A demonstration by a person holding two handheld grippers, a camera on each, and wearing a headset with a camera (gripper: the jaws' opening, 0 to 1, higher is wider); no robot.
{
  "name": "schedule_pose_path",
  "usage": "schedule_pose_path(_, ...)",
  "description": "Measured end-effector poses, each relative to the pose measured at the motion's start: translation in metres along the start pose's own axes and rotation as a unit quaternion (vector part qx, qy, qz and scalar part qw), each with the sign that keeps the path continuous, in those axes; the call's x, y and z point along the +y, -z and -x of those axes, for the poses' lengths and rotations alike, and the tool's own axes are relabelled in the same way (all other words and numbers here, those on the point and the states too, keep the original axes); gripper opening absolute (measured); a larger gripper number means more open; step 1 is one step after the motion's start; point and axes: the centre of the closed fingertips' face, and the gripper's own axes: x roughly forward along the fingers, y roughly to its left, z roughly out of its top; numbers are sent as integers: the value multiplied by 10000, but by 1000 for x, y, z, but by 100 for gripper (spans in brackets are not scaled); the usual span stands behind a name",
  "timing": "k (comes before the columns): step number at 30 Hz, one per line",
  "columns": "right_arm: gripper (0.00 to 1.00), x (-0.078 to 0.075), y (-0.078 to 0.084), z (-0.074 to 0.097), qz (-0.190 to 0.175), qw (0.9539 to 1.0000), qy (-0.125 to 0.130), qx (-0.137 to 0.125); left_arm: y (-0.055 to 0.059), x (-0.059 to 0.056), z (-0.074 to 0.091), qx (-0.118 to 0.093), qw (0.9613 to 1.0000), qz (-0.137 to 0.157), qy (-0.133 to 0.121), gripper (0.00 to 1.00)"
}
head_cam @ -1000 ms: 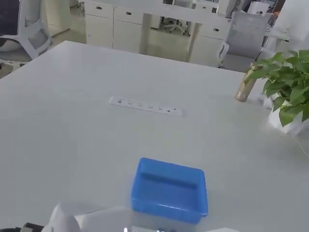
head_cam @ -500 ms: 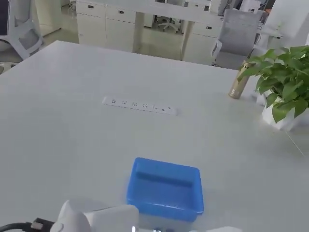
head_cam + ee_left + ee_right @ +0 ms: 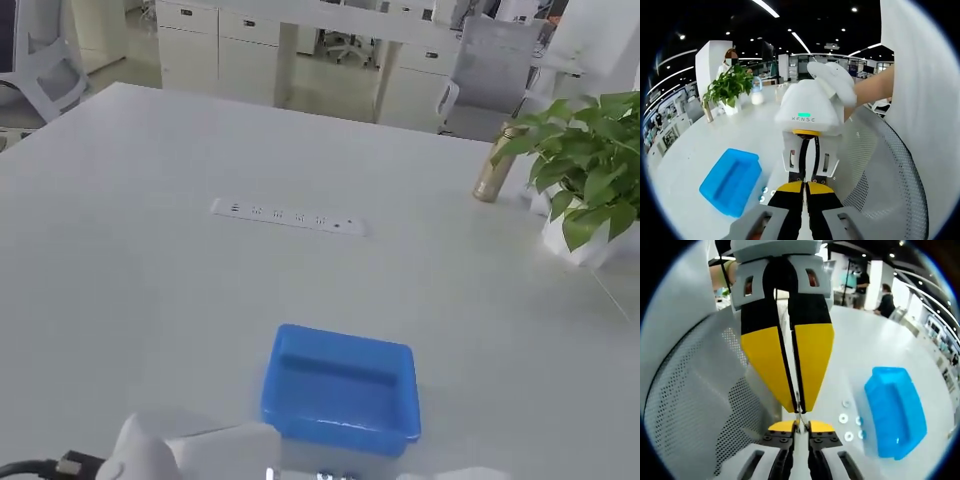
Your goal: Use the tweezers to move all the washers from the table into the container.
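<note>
The left hand-held gripper [image 3: 804,187] and right hand-held gripper [image 3: 799,429] point at each other, tip to tip, beside a mesh chair back [image 3: 885,170]. A forearm [image 3: 872,90] reaches to the right one. Each pair of jaws is pressed nearly together on a thin metal sliver that looks like the tweezers [image 3: 798,413]. The pale worktop [image 3: 150,250] carries a power strip [image 3: 288,216], a gold bottle [image 3: 492,165] and a potted plant [image 3: 590,170], with office cabinets behind. The washers [image 3: 843,418] lie on the worktop between the tips and the blue container [image 3: 895,410], just beside it.
</note>
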Motion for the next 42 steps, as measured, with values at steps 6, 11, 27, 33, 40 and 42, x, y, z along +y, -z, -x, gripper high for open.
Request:
schedule_pose_path(6, 4, -5, -4, 3, -416, 9985, 81, -344, -3, 17, 6, -316, 9953, 747, -539, 36)
schedule_pose_path(11, 4, -17, -3, 11, -654, 9967, 206, -446, 11, 28, 22, -533, 9843, 1320, -1048, 54)
schedule_pose_path(27, 5, -48, 9, 27, -542, 9973, 443, -232, 21, 53, 52, -1456, 9369, 1525, -2787, 99)
schedule_pose_path(33, 5, -58, 11, 26, -589, 9964, 548, -264, 17, 59, 61, -2013, 9153, 2065, -2811, 99)
schedule_pose_path(40, 5, -70, 10, 26, -594, 9957, 654, -275, 24, 53, 48, -1570, 9311, 1906, -2685, 99)
schedule_pose_path(42, 5, -73, 8, 23, -638, 9955, 623, -319, 22, 52, 49, -1647, 9310, 1931, -2624, 99)
